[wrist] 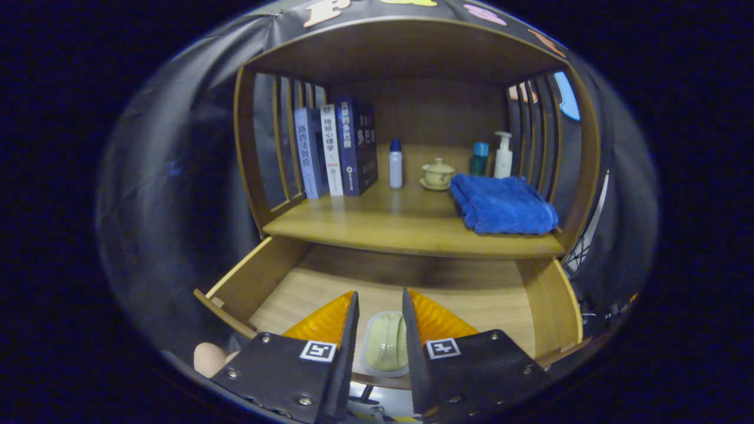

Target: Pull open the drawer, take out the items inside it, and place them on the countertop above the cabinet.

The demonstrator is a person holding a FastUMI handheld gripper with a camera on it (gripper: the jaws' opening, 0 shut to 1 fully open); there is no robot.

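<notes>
The wooden drawer (254, 275) under the shelf is pulled out. Near its front edge lies a pale green soap bar in a white dish (385, 348). The dish sits between my two fingers and fills the narrow gap, with both fingers against its sides. My gripper (379, 292) is shut on the dish. Ahead of the fingertips, the drawer floor (459, 288) is bare wood. Beyond and above the drawer lies the countertop (377, 227).
On the countertop stand three books (337, 150) at the back left, a small white bottle (396, 165), a lidded cup on a saucer (437, 174), a teal bottle (480, 158) and a pump bottle (503, 154). A folded blue towel (502, 205) lies right. A person's fingertip (209, 358) shows beside the left finger.
</notes>
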